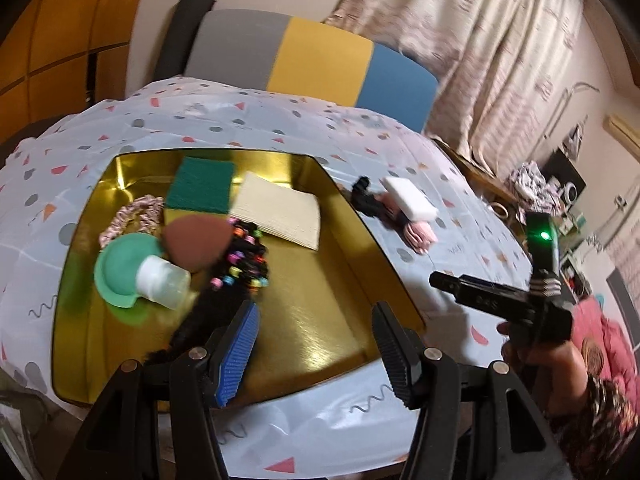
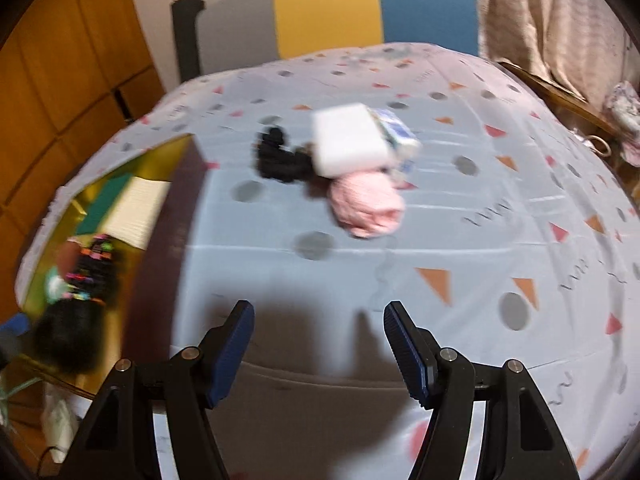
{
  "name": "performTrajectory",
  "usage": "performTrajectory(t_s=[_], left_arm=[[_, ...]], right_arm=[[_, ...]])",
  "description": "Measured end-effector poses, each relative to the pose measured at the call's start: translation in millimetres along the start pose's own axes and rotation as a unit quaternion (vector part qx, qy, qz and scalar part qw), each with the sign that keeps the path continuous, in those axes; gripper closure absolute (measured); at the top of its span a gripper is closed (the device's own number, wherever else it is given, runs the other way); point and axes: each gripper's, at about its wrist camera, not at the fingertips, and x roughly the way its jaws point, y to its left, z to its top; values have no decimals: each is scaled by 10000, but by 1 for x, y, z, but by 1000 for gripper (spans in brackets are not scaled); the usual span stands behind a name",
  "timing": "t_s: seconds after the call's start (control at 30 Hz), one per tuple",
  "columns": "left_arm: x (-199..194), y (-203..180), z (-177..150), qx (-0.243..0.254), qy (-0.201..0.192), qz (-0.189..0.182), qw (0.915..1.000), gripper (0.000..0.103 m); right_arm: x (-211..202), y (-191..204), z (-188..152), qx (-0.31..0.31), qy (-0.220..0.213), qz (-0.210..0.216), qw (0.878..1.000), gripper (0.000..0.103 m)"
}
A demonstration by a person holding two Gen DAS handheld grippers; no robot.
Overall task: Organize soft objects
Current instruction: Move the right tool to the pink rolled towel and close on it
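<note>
A gold tray [image 1: 320,280] on the table holds a green scouring sponge [image 1: 200,186], a cream cloth [image 1: 280,210], a brown makeup sponge [image 1: 196,242], a pink scrunchie [image 1: 132,216], a green cap with a clear bottle [image 1: 136,272] and a black beaded hair piece [image 1: 240,264]. My left gripper [image 1: 316,344] is open above the tray's near side, empty. My right gripper [image 2: 318,344] is open and empty over the tablecloth. Ahead of it lie a white sponge [image 2: 348,142], a pink soft bundle [image 2: 368,206] and a black scrunchie [image 2: 280,160].
The table wears a pale patterned cloth [image 2: 480,220]. A grey, yellow and blue chair back [image 1: 312,56] stands behind it. Curtains [image 1: 480,60] hang at the right. The right hand-held gripper body [image 1: 520,300] shows at the table's right edge.
</note>
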Motion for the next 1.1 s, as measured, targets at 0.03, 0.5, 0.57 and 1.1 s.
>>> performTrajectory(t_s=[0.03, 0.5, 0.57, 1.1], left_arm=[[1, -4, -1, 33, 19, -15, 10000, 44], [12, -36, -13, 16, 269, -151, 9995, 44], [13, -37, -13, 14, 289, -110, 9995, 44], [25, -57, -9, 190, 435, -201, 9987, 44]], right_arm=[[4, -8, 0, 31, 20, -84, 10000, 35], [56, -31, 65, 151, -164, 28, 9997, 35], [69, -26, 71, 47, -36, 47, 10000, 37], [38, -46, 42, -735, 330, -37, 9967, 65]])
